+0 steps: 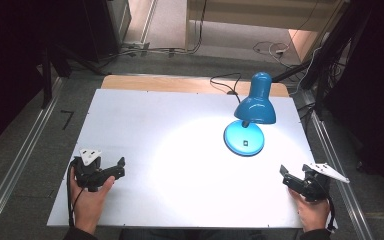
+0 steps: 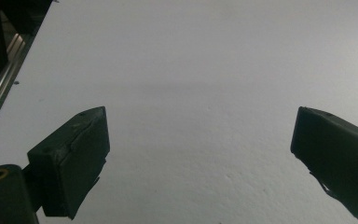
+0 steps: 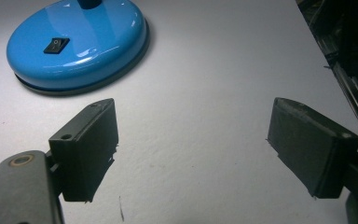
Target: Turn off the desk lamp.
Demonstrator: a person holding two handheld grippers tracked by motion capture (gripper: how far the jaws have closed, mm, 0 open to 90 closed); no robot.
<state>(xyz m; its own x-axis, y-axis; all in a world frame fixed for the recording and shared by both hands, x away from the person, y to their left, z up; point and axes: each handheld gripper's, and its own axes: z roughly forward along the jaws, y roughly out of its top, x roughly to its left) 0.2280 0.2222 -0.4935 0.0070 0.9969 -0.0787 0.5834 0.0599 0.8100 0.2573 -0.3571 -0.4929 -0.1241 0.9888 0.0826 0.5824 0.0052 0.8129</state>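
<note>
A blue desk lamp [image 1: 255,107] stands at the right back of the white table top [image 1: 145,120], its shade bent down over its round base [image 1: 244,138]. It is lit and throws a bright pool on the middle of the table. My left gripper [image 1: 117,169] rests near the front left corner, open and holding nothing, with bare table between its jaws in the left gripper view [image 2: 200,116]. My right gripper [image 1: 285,176] sits at the front right, also open and holding nothing [image 3: 193,105]. The lamp base [image 3: 79,42] with its black rocker switch [image 3: 56,45] lies ahead and to its left.
The lamp's black cable [image 1: 225,82] runs off the back edge over a wooden strip [image 1: 170,82]. Metal rails [image 1: 20,160] flank the table on both sides. Dark stands and loose cables [image 1: 270,49] are on the floor behind.
</note>
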